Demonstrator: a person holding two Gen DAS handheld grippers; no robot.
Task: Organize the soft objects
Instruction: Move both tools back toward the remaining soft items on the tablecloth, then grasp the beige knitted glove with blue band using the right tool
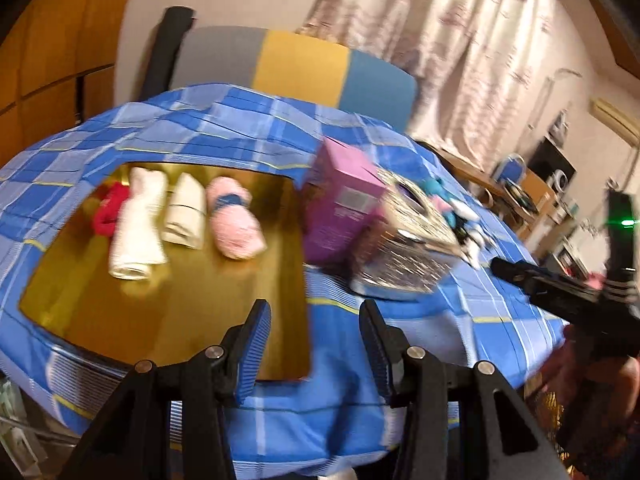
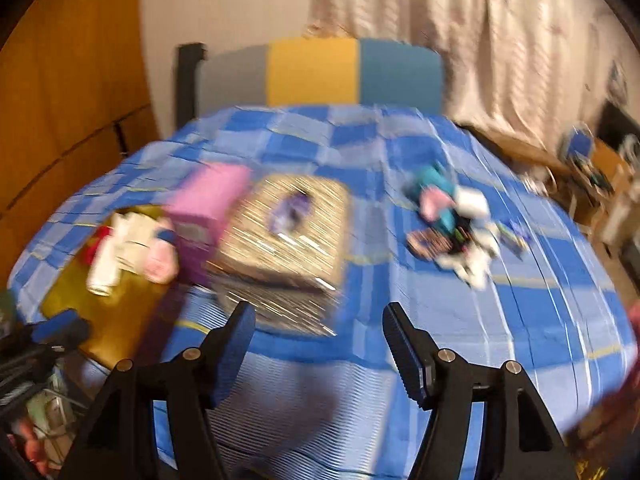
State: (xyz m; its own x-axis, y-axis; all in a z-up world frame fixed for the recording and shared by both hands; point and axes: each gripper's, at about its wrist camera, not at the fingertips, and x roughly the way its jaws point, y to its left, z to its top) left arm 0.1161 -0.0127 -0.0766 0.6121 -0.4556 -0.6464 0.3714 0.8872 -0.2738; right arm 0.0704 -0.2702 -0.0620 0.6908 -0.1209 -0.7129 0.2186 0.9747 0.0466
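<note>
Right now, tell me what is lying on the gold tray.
On the shiny gold tray lie four rolled soft items in a row: a red one, a long white one, a cream one and a pink one with a blue band. The checked cloth covers the tray's far edge.

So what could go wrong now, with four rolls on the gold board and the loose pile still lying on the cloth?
1. Both grippers, left and right, are open and empty, and the frames are blurred; a hurried reach may miss its aim.
2. The pink box and glittery box stand between the gold board and the loose pile, so a carried piece could knock them.
3. The pile is tangled; one grab may drag several pieces.
</note>
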